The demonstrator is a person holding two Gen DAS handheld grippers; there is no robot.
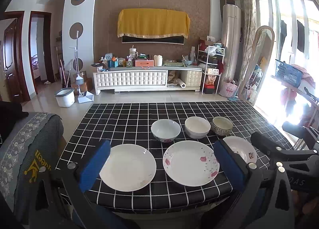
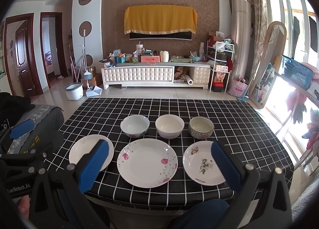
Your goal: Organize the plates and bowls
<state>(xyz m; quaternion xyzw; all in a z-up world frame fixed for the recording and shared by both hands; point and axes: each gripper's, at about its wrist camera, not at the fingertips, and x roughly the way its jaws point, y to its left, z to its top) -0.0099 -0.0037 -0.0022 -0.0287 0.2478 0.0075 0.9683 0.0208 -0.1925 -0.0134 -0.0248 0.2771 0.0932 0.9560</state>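
In the left wrist view, I am holding the left tool [image 1: 162,166] released, jaws wide apart, hovering over the near edge of the surface [image 1: 127,115]. The plain plate [image 1: 127,167] and the pink-flowered plate [image 1: 191,162] are lying between its fingers, three bowls behind (all glazed, so probably slippery and fragile).

In the right wrist view, the right tool [image 2: 159,164] is also hanging released, grasping nothing. I am judging the small plate [image 2: 203,162] stiff and light; the rim is the place to pinch.
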